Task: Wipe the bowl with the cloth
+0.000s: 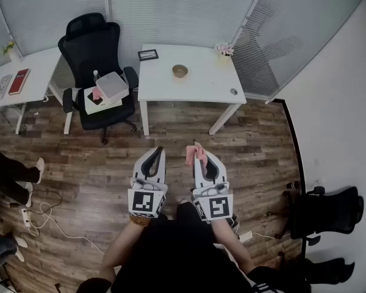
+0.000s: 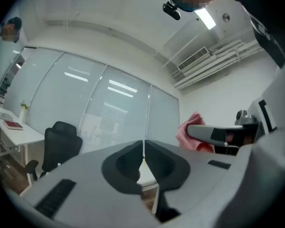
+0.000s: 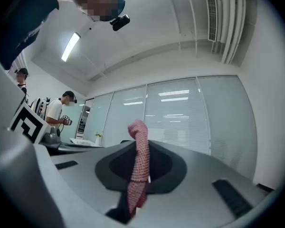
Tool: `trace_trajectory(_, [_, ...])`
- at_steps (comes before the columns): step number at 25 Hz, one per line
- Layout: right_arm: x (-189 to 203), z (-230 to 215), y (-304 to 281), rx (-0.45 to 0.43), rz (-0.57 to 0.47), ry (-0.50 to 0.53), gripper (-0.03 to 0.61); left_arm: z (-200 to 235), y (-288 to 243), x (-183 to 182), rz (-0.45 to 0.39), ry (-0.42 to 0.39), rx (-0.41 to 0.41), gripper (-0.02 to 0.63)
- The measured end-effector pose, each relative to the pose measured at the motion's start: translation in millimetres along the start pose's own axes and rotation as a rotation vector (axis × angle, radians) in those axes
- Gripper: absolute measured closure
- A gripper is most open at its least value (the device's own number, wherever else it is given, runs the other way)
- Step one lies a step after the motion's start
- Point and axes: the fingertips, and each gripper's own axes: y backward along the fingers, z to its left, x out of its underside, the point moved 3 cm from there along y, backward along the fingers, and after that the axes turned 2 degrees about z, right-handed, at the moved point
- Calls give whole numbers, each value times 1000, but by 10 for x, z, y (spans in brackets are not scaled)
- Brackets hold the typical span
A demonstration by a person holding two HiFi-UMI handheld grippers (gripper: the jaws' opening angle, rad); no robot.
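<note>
Person's dark-clad torso and forearms, bottom centre of the head view, carrying both tools over the wooden floor [image 1: 262, 145]. Left gripper [image 1: 158, 150]: jaws clenched together, nothing between them, pointing roughly level toward the far wall. Right gripper [image 1: 199, 149]: jaws clenched on the pink cloth [image 1: 193, 155], which stands up as a bunched strip above the pads and hangs below them in the right gripper view. Bowl [image 1: 180, 71]: small, brownish, upright on the white surface [image 1: 201, 90] at upper centre of the head view, well apart from both grippers and untouched. Black office chair [image 1: 88, 47], upper left of that surface, seat loaded with boxes. Second white desk [image 1: 39, 66], far left edge, holding a red book. Task status, judged: cloth in hand, so pickup is done; approach to the surface, contact with the bowl, and all wiping are left.
</note>
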Motion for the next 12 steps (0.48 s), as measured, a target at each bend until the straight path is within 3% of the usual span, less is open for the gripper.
trace_trajectory(6, [145,-65,-150,-45,2,-56,551,57,-211,135,24,4,27,594])
trace_trajectory(12, [322,-437,-534,-50,7,-71,549,183,-702,321,79,-6,16,594])
